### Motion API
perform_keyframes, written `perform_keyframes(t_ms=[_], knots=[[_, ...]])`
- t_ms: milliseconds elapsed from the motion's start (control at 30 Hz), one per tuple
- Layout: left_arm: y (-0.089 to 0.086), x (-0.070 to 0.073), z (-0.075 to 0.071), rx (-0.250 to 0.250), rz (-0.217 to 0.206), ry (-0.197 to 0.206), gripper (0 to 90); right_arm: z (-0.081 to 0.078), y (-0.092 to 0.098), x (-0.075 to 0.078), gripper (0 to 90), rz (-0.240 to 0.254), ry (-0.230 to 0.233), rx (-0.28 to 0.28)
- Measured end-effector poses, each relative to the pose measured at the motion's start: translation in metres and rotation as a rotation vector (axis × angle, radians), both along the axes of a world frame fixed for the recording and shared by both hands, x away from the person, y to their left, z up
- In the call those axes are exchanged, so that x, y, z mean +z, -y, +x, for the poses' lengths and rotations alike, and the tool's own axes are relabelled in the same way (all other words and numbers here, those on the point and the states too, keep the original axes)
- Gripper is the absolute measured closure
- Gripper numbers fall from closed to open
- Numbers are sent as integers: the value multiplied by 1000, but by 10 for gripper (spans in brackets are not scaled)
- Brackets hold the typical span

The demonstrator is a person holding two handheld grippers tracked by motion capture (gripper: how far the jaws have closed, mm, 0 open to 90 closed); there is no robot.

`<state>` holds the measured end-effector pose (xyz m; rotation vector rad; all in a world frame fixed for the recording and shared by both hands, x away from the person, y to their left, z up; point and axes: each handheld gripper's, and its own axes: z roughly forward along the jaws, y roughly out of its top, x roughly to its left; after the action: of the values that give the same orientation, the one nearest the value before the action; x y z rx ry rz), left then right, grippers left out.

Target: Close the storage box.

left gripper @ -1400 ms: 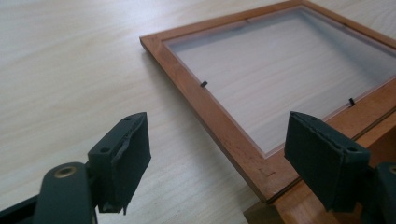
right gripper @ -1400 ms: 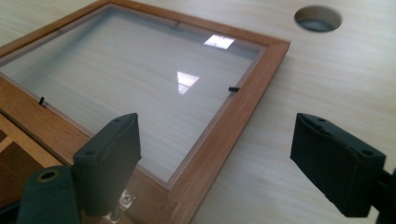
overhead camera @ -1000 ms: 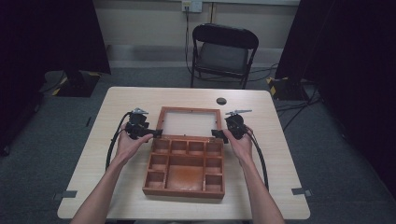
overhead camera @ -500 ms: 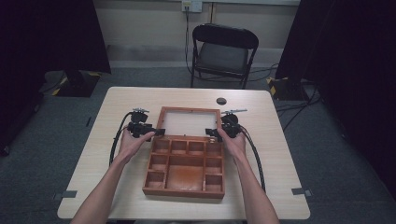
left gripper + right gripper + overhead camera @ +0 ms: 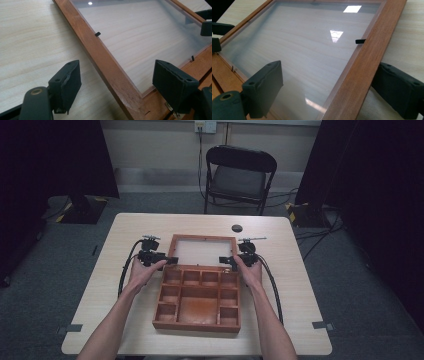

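Grippers straddle the side rails of an opened box lid

Wooden box [image 5: 198, 302] with small compartments sits open at the middle of the pale wood table [image 5: 300, 285], its base nearer the person. Its wood-framed lid with a clear pane [image 5: 202, 251] lies flat on the far side of the base, joined to it along the shared edge.

On the left, the left gripper [image 5: 169, 260] meets the lid's left rail close to the hinge corner. In the left gripper view [image 5: 117, 85] its two black jaws stand wide apart, one over bare table outside the rail [image 5: 100, 55], the other over the pane's near corner; they have just been closing a little, with the rail between them and neither pad touching it.

On the right, the right gripper [image 5: 226, 261] does the same at the lid's right rail. In the right gripper view [image 5: 329, 87] one jaw hangs over the pane, the other outside the rail [image 5: 362, 62] on the table side; these jaws have just been opening, and a gap shows on both sides of the wood.

A small dark round disc [image 5: 237, 228] lies on the far part of the table, well apart from the box. A black folding chair [image 5: 239, 177] stands beyond the far edge.
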<state>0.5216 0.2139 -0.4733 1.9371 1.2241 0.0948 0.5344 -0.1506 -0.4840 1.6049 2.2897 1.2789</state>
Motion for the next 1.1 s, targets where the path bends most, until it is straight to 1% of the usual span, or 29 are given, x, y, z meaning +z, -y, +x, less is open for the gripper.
perform_keyframes(t_ms=[33,133,167,200,233,300,400,433,467,500,533,567,633,667,700,733,767,800,833,900,933,1000,1100], knots=[[0,0,0,-4,-1,1,226,1,0,0,93,2,-10,3],[0,0,1,-9,-1,0,225,2,0,0,96,3,-17,8],[0,0,1,-7,-1,-7,225,4,1,-1,103,23,-31,13],[0,0,1,-7,-1,-7,226,4,1,-1,103,23,-31,13],[1,0,1,-15,-7,-12,238,5,2,-3,107,53,-50,12],[3,2,0,-23,6,-4,244,5,1,-4,106,60,-46,22],[3,2,-1,-26,-1,-10,248,5,2,-4,111,60,-48,29],[2,1,-1,-26,-7,-9,248,6,5,-3,145,71,-47,35],[2,1,-1,-26,-7,-9,248,6,5,-3,145,71,-47,35],[2,1,-1,-26,-4,-5,248,6,9,-3,187,90,-46,30],[2,1,-1,-25,-1,-4,248,6,9,-3,187,90,-46,30],[3,2,-1,-23,7,-1,248,6,10,-4,199,100,-44,23],[7,4,-3,-22,24,12,258,4,13,-6,216,121,-26,21],[8,5,-4,-26,28,20,258,4,13,-6,216,121,-26,21],[7,5,-3,-27,28,23,255,3,14,-5,253,131,-13,16],[6,5,-3,-25,16,18,257,3,16,-5,280,140,2,10],[6,5,-3,-25,16,18,256,2,17,-4,305,146,12,4],[4,5,-2,-29,4,9,256,2,17,-4,305,146,12,4],[3,4,-2,-19,-3,4,227,2,20,0,347,155,41,1],[3,5,-2,-19,-5,5,224,2,20,2,354,152,49,2],[3,6,-2,-23,2,14,225,1,21,5,359,150,64,10],[3,6,-2,-24,-2,14,239,1,21,6,364,153,66,10],[1,6,-2,-30,-31,6,248,0,24,8,384,174,81,9]])
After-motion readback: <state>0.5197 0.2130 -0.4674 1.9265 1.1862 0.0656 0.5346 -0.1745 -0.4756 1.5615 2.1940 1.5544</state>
